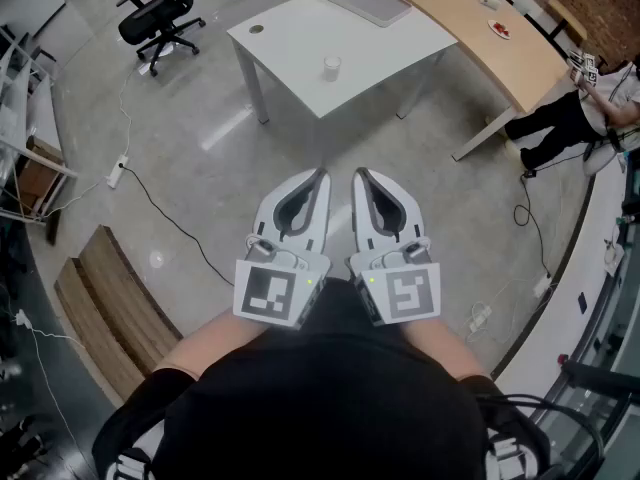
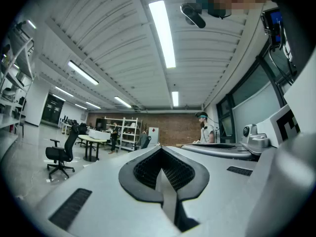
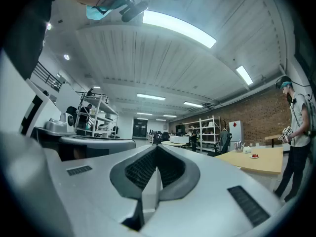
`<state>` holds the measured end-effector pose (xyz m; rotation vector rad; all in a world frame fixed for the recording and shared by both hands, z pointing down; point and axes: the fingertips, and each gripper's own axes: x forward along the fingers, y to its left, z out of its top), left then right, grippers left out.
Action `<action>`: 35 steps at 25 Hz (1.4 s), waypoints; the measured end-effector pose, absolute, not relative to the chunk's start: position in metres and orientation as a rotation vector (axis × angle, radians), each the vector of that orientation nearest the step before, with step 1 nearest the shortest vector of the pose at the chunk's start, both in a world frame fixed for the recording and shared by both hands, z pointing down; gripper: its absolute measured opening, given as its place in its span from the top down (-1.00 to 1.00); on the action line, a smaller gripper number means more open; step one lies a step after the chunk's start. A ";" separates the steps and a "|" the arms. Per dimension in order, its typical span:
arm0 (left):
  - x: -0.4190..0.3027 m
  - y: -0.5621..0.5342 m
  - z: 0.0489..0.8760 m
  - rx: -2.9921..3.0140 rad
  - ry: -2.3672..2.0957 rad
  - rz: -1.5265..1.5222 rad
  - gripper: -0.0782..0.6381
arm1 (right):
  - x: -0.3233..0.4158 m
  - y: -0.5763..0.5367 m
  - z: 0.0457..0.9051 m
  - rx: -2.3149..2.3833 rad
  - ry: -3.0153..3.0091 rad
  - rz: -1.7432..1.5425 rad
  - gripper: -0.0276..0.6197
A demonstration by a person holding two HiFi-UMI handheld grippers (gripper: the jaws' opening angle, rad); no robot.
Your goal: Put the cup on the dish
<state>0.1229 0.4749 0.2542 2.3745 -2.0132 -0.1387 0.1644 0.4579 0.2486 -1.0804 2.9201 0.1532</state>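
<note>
Cnt: 1 cup [image 1: 331,67], 1 tray [image 1: 363,0], 1 dish [image 1: 500,30], 2 tables [image 1: 290,38] [image 1: 450,13], 1 ofc chair [image 1: 160,18] — 2 tools [image 1: 322,174] [image 1: 358,174].

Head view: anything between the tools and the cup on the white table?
Nothing visible. Only bare floor lies between the left tool, the right tool and the table. The cup stands alone on the tabletop with nothing beside it. Both tools are shut and empty.

No readable text, labels, brands, numbers or signs in any view
</note>
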 end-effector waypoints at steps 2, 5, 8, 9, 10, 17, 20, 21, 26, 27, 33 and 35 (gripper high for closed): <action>0.117 0.477 0.256 2.370 -2.011 -0.140 0.78 | 0.158 0.460 0.250 -1.081 2.922 0.147 0.88; 0.107 0.479 0.259 2.363 -2.008 -0.140 0.78 | 0.150 0.463 0.252 -1.089 2.924 0.141 0.88; 0.095 0.481 0.264 2.361 -2.001 -0.137 0.78 | 0.142 0.464 0.261 -1.132 2.942 0.113 0.88; 0.090 0.483 0.267 2.362 -1.997 -0.134 0.78 | 0.139 0.464 0.266 -1.154 2.951 0.098 0.88; 0.086 0.484 0.269 2.364 -1.993 -0.132 0.78 | 0.136 0.465 0.268 -1.171 2.950 0.088 0.88; 0.054 0.491 0.275 2.354 -1.995 -0.163 0.78 | 0.108 0.476 0.276 -1.200 2.941 0.050 0.88; 0.047 0.495 0.274 2.346 -2.002 -0.181 0.78 | 0.103 0.478 0.278 -1.204 2.948 0.047 0.88; 0.045 0.496 0.275 2.342 -2.002 -0.181 0.78 | 0.101 0.478 0.278 -1.208 2.944 0.051 0.88; 0.044 0.483 0.287 2.313 -2.000 -0.164 0.78 | 0.098 0.465 0.289 -1.193 2.951 0.043 0.87; 0.043 0.480 0.290 2.304 -2.004 -0.157 0.78 | 0.097 0.460 0.291 -1.189 2.954 0.031 0.87; 0.018 0.451 0.302 2.243 -2.040 -0.119 0.78 | 0.066 0.425 0.307 -1.135 3.001 -0.012 0.87; 0.010 0.433 0.308 2.226 -2.048 -0.102 0.78 | 0.058 0.407 0.312 -1.122 3.016 -0.019 0.87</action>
